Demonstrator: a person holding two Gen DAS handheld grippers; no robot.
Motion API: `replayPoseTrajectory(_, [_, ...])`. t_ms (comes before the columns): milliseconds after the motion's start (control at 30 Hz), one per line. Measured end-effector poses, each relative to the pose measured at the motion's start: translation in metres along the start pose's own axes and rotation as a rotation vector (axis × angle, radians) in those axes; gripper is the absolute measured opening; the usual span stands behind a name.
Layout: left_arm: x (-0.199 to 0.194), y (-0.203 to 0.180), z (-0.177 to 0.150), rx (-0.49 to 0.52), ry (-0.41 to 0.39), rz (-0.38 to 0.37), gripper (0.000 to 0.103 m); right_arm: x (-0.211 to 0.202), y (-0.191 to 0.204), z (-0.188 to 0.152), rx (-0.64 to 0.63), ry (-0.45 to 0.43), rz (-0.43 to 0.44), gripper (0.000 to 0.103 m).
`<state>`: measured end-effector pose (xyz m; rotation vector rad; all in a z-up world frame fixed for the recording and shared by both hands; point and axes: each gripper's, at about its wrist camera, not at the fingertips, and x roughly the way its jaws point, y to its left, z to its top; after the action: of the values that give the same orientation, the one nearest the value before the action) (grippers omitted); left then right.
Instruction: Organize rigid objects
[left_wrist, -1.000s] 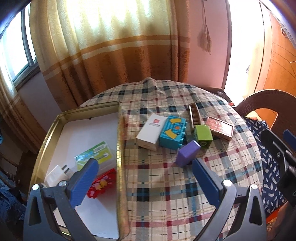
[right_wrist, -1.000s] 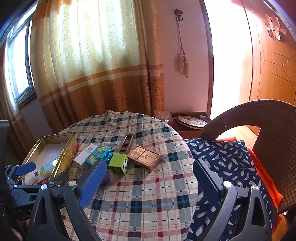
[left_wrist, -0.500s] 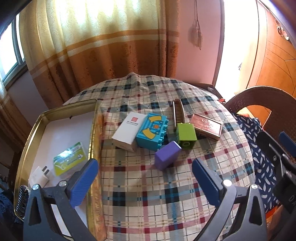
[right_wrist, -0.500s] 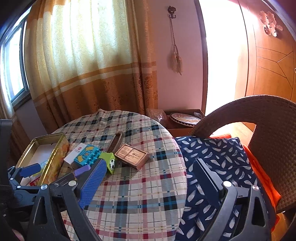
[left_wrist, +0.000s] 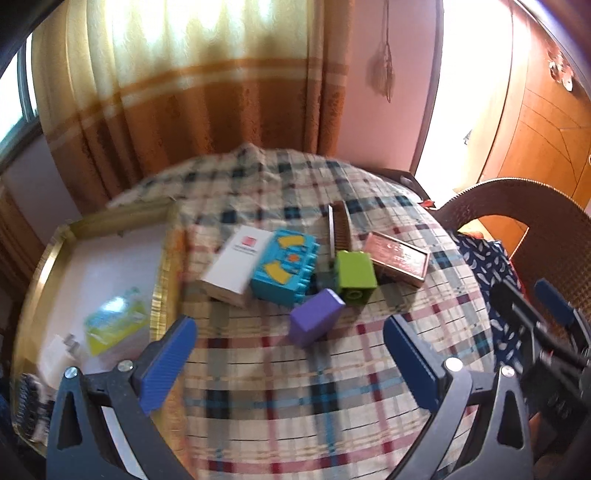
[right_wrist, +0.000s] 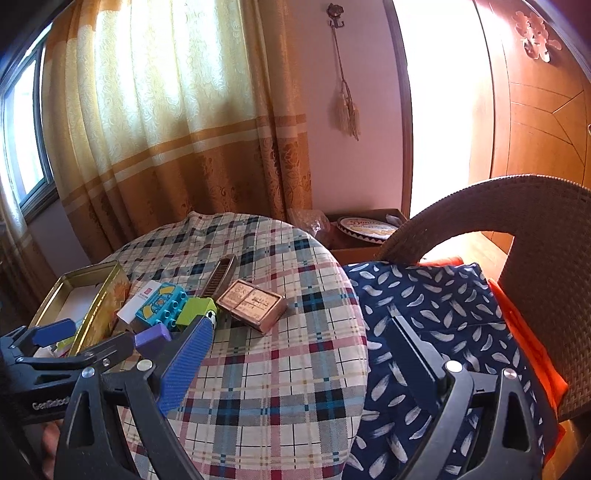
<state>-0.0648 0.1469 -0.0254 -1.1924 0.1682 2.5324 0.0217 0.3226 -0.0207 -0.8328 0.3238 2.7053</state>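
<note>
Fingers: left gripper (left_wrist: 290, 360) spreading wide, holding nothing, hovering near purple block (left_wrist: 316, 322); right gripper (right_wrist: 295, 363) likewise spread, empty. Block lying tilted on tabletop (left_wrist: 295, 398), beside green block (left_wrist: 355, 276). Risk: closing fingers nudging neighbours, block slipping before tin (left_wrist: 110, 218).

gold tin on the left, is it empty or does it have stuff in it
Not empty. The gold tin is open, and a green-yellow packet and a white plug lie on its white floor.
</note>
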Motion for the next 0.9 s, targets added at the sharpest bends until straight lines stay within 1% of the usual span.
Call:
replayPoseTrajectory(33, [0.009,-0.003,0.002,-0.017,0.029,-0.015,0.097,0.001,-0.002,0.000,0.004,0.005,0.002,0.096])
replayPoseTrajectory(67, [0.015,-0.005,0.003,-0.025,0.045,-0.018,0.094,0.001,-0.004,0.000,0.006,0.007,0.002,0.096])
replayPoseTrajectory(100, [0.022,-0.008,0.005,-0.032,0.070,-0.013,0.088,0.001,-0.006,0.000,0.007,0.009,0.000,0.096])
replayPoseTrajectory(200, [0.038,-0.015,0.006,-0.050,0.101,0.001,0.084,0.003,-0.011,0.000,0.007,0.012,-0.009,0.096])
replayPoseTrajectory(267, [0.048,-0.017,0.007,-0.057,0.117,0.019,0.078,0.004,-0.016,-0.001,0.015,0.015,-0.010,0.096])
replayPoseTrajectory(333, [0.061,-0.017,0.007,-0.071,0.153,0.031,0.066,0.006,-0.018,-0.002,0.022,0.019,-0.009,0.096])
replayPoseTrajectory(400, [0.072,-0.014,0.005,-0.099,0.184,0.019,0.060,0.008,-0.019,-0.002,0.023,0.025,-0.008,0.096])
replayPoseTrajectory(467, [0.072,-0.014,0.005,-0.088,0.149,0.048,0.060,0.009,-0.020,-0.003,0.025,0.025,-0.007,0.096])
replayPoseTrajectory(567, [0.076,-0.011,0.004,-0.079,0.137,0.072,0.059,0.011,-0.020,-0.003,0.028,0.029,0.002,0.096])
replayPoseTrajectory(600, [0.076,-0.010,0.003,-0.072,0.123,0.073,0.057,0.012,-0.019,-0.004,0.026,0.030,0.003,0.096])
replayPoseTrajectory(633, [0.076,-0.010,0.003,-0.067,0.115,0.070,0.047,0.013,-0.018,-0.004,0.025,0.031,0.003,0.096])
replayPoseTrajectory(667, [0.075,-0.010,0.003,-0.060,0.106,0.064,0.039,0.014,-0.017,-0.004,0.024,0.035,0.004,0.096])
replayPoseTrajectory(733, [0.074,-0.008,0.004,-0.053,0.104,0.046,0.039,0.014,-0.015,-0.005,0.023,0.038,0.004,0.096])
replayPoseTrajectory(800, [0.071,-0.004,0.004,-0.066,0.103,0.015,0.039,0.014,-0.013,-0.006,0.018,0.040,-0.001,0.091])
replayPoseTrajectory(833, [0.070,-0.001,0.003,-0.078,0.103,-0.004,0.039,0.014,-0.012,-0.006,0.017,0.041,-0.001,0.087])
replayPoseTrajectory(900, [0.062,0.002,0.004,-0.088,0.090,-0.024,0.039,0.015,-0.010,-0.006,0.021,0.053,0.007,0.083])
